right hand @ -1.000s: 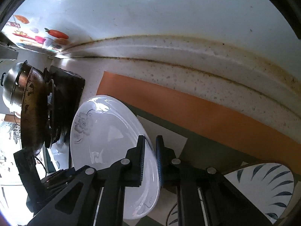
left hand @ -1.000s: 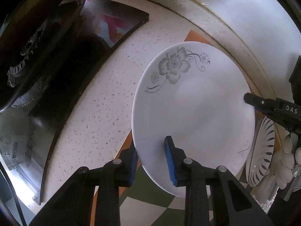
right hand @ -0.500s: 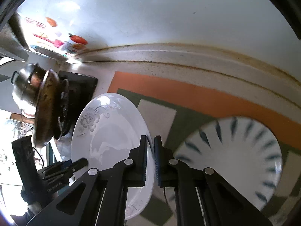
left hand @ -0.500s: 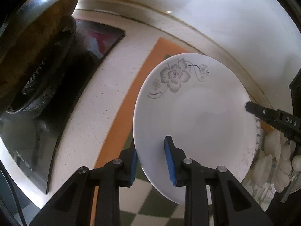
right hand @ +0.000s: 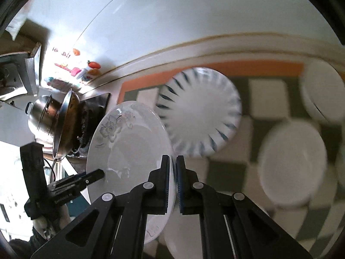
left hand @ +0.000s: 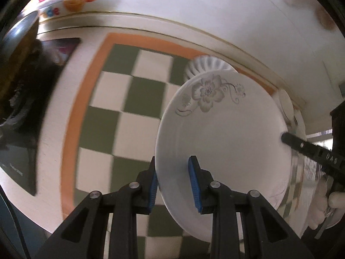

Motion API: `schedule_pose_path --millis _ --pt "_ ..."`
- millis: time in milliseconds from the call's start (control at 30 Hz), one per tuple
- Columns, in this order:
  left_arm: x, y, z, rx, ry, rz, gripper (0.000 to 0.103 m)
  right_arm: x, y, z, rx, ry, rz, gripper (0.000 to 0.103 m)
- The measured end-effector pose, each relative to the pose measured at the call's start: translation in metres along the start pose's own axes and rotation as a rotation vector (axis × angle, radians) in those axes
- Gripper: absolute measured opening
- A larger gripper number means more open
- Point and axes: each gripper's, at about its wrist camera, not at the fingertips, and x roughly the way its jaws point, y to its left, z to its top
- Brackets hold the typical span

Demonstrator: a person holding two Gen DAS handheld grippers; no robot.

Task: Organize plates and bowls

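Observation:
A white plate with a grey flower print (left hand: pixel 224 133) is held off the counter, tilted, by both grippers. My left gripper (left hand: pixel 173 183) is shut on its near rim, blue pads either side. My right gripper (right hand: pixel 172 183) is shut on the opposite rim of the flower plate (right hand: pixel 129 142); one of its fingers (left hand: pixel 301 146) shows at the right in the left wrist view. A blue-striped white plate (right hand: pixel 200 112) lies on the checkered mat (right hand: pixel 228 168) beyond. White bowls (right hand: pixel 293 168) stand to its right, blurred.
A green-and-white checkered mat with an orange border (left hand: pixel 120 99) covers the counter. A ribbed white bowl (left hand: pixel 204 67) stands behind the held plate. A stove with a dark wok and steel pot (right hand: pixel 56 118) is at the left. A white wall (left hand: pixel 194 10) runs behind.
Both grippers have carried the flower plate up and away from the stove, over the checkered mat. The striped plate and the white bowls have come into view.

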Motion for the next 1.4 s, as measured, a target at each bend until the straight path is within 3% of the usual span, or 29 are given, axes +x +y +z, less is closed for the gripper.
schedule_pose_path --millis 367,600,1033,1400 --pt "0.055 -0.076 -0.038 0.198 0.134 0.019 0.024 -0.037 -0.103 -0.120 0.205 -0.019 -0.032 0.008" --pt "0.089 -0.101 -0.053 0.270 0.224 0.056 0.025 -0.033 -0.142 -0.156 0.279 -0.003 -0.051 0.008" --pt "0.099 -0.111 -0.056 0.296 0.237 0.120 0.026 -0.020 -0.154 -0.164 0.299 0.033 -0.036 0.008" --pt "0.112 -0.120 -0.060 0.295 0.248 0.148 0.025 -0.011 -0.140 -0.152 0.261 0.097 -0.099 0.010"
